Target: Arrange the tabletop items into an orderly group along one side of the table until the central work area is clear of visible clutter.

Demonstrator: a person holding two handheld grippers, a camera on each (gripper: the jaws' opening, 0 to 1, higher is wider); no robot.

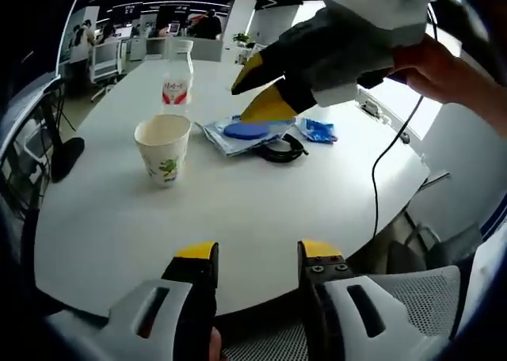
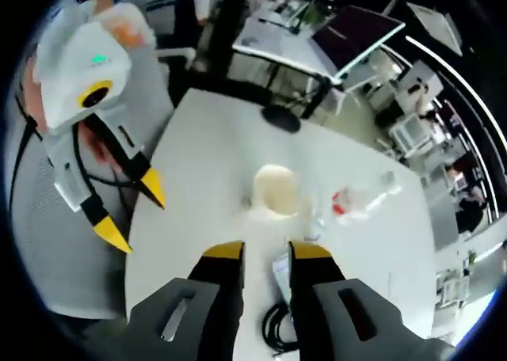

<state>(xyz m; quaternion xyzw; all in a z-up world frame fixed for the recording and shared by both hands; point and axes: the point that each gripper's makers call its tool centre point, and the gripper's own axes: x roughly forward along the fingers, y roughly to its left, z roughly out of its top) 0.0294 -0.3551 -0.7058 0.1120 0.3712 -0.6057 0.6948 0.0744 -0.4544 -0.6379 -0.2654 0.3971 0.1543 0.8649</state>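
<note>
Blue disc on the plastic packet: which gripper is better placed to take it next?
Probably the right gripper: it hovers open just above the blue disc. The left gripper is open near the table edge.

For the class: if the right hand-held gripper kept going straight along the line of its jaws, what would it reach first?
Probably the paper cup, which sits just beyond the right hand-held gripper. The plastic bottle lies off to one side. Depth is uncertain.
</note>
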